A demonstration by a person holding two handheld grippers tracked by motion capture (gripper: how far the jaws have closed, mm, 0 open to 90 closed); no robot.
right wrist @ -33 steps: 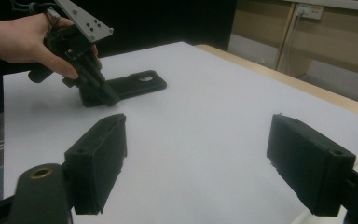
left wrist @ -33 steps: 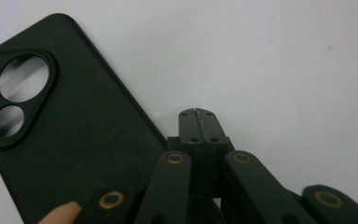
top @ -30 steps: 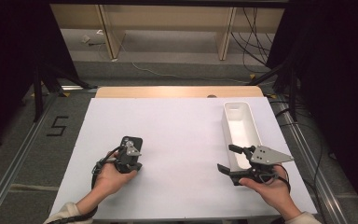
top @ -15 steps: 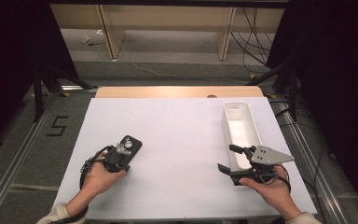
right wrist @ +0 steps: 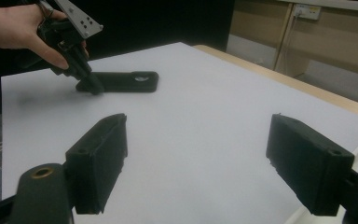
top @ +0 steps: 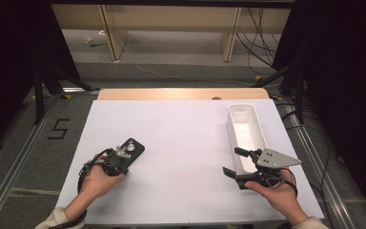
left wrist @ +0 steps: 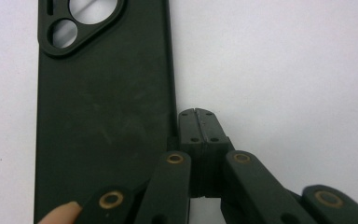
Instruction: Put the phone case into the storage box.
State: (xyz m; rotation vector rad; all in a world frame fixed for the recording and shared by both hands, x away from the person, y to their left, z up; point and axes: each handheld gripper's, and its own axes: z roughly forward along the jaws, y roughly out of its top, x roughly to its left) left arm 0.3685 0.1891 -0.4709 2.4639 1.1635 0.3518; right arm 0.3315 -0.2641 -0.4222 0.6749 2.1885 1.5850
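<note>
Down on the white table (top: 181, 143) lies a black phone case (top: 129, 149), flat, near the left front corner. Just beside its edge sits the left gripper (left wrist: 198, 125), its jaws pressed together with nothing between them — tips on the table. Over by the white bin (top: 246, 128), the right gripper (top: 232, 162) has its jaws wide apart — empty.

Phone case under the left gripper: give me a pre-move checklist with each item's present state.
1. Phone case lies flat on the table: ok.
2. Left gripper shut, jaws pressed together: ok.
3. Left gripper holds the case: not ok; its jaws sit beside the case's edge.
4. Right gripper open, nothing between its jaws: ok.
5. White bin free for a drop: ok.
</note>
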